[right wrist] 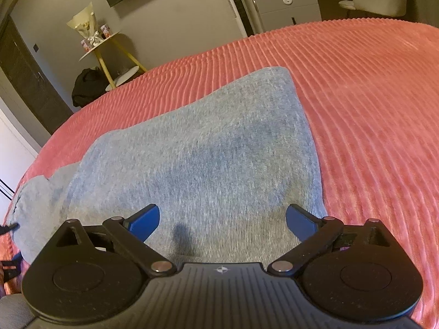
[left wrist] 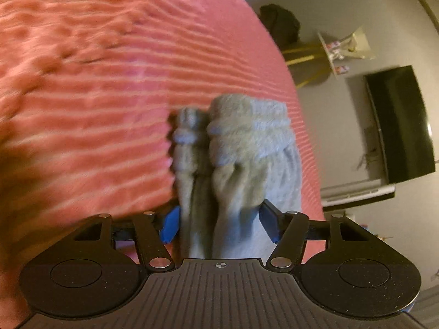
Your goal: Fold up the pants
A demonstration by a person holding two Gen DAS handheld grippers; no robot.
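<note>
Jaws on the left gripper [left wrist: 219, 222] are clenched on a bunched handful of the grey pants [left wrist: 233, 148], the ribbed cuffed ends gathered into lumpy folds that stand up from between the blue fingers [left wrist: 168, 223] over the pink ribbed bedspread [left wrist: 96, 96]; the picture is smeared, so I cannot tell how many layers are caught. That thick gather suggests soft, fleecy knit that compresses easily and is light enough to lift by one end, though it will likely sag and trail wherever it is unsupported. From the right wrist, the right gripper [right wrist: 222, 219] has its jaws spread wide and released, hovering just above the broad body of the pants [right wrist: 205, 150], which lies fairly flat on the bedspread [right wrist: 370, 96] with one far corner pointing away (a dark patch falls on the cloth between the fingers, apparently shadow). A good hold here would probably be the near hem or an outer edge, pinching through all layers, since the middle of the panel offers nothing to grip.
</note>
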